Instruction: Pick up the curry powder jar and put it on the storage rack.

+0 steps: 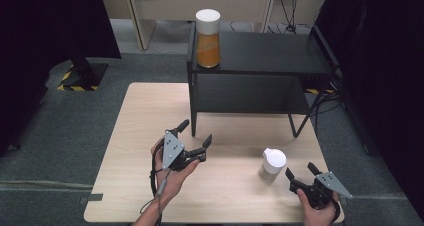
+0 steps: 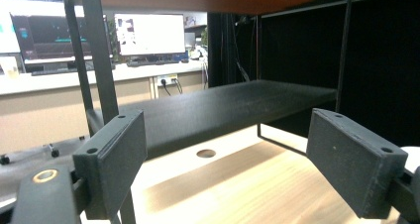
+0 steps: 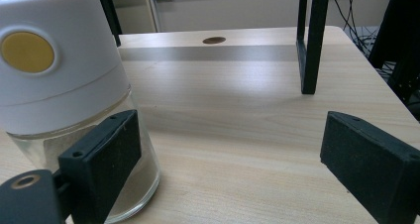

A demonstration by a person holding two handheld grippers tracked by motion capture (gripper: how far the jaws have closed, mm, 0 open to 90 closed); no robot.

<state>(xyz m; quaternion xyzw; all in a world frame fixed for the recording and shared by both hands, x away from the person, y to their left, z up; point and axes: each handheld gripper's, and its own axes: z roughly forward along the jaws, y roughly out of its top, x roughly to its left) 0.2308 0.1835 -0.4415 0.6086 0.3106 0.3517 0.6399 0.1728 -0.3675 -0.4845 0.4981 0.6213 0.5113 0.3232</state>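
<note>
1. The right gripper [image 1: 302, 174] hovers near the table's [image 1: 135, 136] front right corner, jaws wide apart and holding nothing.
2. The small jar [image 1: 273, 164] (white cap, clear glass) stands upright just beside it, outside its left jaw [image 3: 74, 110].
3. The left gripper [image 1: 196, 139] sits toward the table's middle, jaws spread and empty, facing the black shelf [image 1: 260, 51].
4. A taller jar [image 1: 207, 38] of orange stuff stands on the shelf's top left corner.

small jar [image 3: 64, 92] cut off at left edge, contents perhaps powder
</note>
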